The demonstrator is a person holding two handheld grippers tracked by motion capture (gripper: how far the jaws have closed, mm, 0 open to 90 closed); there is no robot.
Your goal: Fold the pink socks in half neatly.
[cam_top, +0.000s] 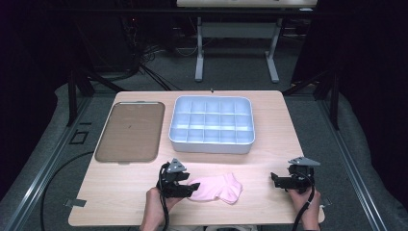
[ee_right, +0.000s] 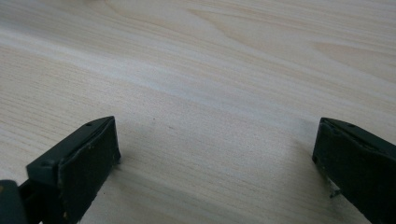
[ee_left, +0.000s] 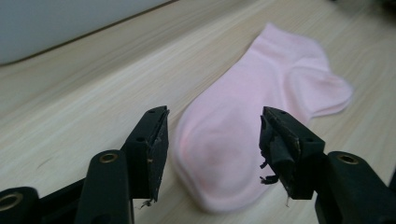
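Note:
A pink ankle sock (cam_top: 217,188) lies flat on the wooden table near its front edge. My left gripper (cam_top: 192,185) sits at the sock's left end, open. In the left gripper view its jaws stand apart on either side of the sock's toe end (ee_left: 219,163), low over the table, and I cannot tell whether they touch the cloth. My right gripper (cam_top: 275,179) rests open at the front right of the table, well clear of the sock. In the right gripper view, my right gripper (ee_right: 215,144) has only bare wood between its jaws.
A white divided tray (cam_top: 211,126) with several compartments stands at the back middle of the table. A flat brown tray (cam_top: 129,131) lies to its left. The table's front edge (cam_top: 192,224) runs just below both hands.

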